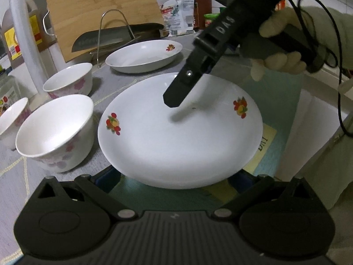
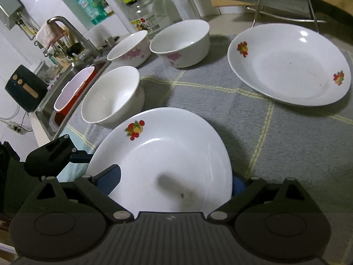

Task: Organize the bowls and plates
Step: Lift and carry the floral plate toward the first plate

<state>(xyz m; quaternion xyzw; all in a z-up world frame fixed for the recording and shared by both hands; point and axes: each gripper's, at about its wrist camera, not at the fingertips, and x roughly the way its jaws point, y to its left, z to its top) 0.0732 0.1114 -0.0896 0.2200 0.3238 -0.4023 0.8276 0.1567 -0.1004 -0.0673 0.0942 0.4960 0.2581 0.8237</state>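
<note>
Across the upper left of the right wrist view, three flowered bowls (image 2: 179,44) are seen grouped on the grey checked mat (image 2: 264,137), with a second fruit-printed plate (image 2: 289,64) lying flat at the upper right, well apart from them; a sink (image 2: 50,110) and a faucet (image 2: 66,25) are seen beyond, at the left edge. Behind, a cleaver (image 1: 99,40) is propped on a wire rack (image 1: 114,31) against a cutting board (image 1: 101,4). At centre, the near plate (image 1: 181,132) is clamped at opposite rims: its near rim is gripped by the left gripper (image 1: 176,183), its far rim by the right gripper (image 2: 174,201). Seen from the left wrist, the right gripper is angled down from the upper right in a gloved hand (image 1: 280,44).
</note>
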